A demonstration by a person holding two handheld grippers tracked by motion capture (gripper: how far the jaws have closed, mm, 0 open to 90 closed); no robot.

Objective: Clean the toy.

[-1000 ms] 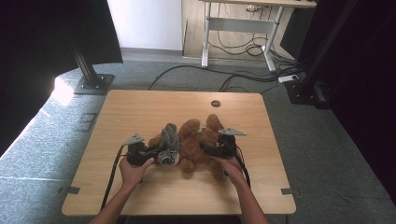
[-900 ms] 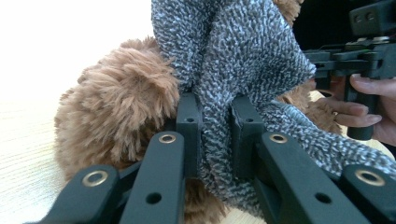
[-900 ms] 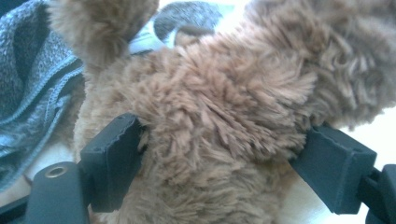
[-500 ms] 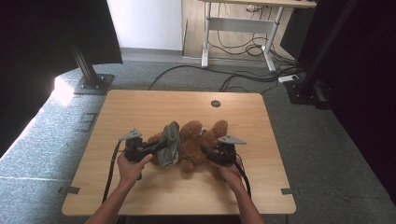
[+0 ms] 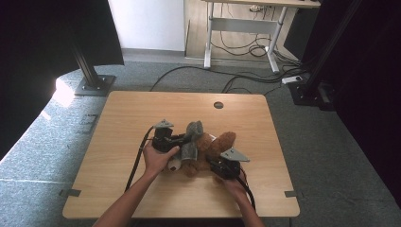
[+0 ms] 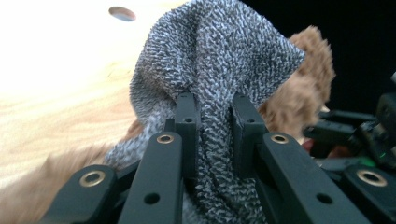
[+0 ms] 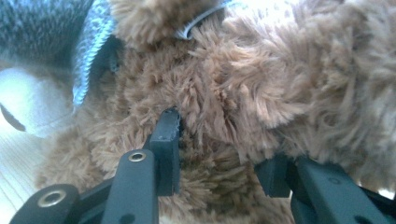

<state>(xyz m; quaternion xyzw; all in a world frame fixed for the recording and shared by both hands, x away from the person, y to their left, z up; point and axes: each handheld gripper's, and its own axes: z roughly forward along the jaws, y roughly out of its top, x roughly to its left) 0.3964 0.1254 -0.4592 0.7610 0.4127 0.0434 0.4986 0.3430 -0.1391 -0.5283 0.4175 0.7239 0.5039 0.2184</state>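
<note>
A brown teddy bear (image 5: 216, 143) lies near the middle of the wooden table (image 5: 142, 113), partly wrapped in a grey knit garment (image 5: 191, 137). My left gripper (image 5: 182, 138) is at the bear's left and shut on a bunched fold of the garment (image 6: 219, 60); the left gripper (image 6: 215, 105) pinches that fold between both pads. My right gripper (image 5: 215, 163) is at the bear's near right side. Its jaws have just been closing, and in the right gripper view the right gripper (image 7: 219, 140) presses into the bear's fur (image 7: 261, 84). The bear's white muzzle (image 7: 28, 102) shows under the knit edge.
A round cable hole (image 5: 218, 105) sits near the table's far edge. Beyond the table, cables (image 5: 246, 80) cross the floor under a desk frame (image 5: 208, 42). Black stand bases (image 5: 92, 85) flank the far corners. Bare tabletop lies to the left and right of the bear.
My left gripper moved right and away from me, lifting the grey knit up over the bear. My right gripper pulled toward the near edge and closed its jaws onto the bear.
</note>
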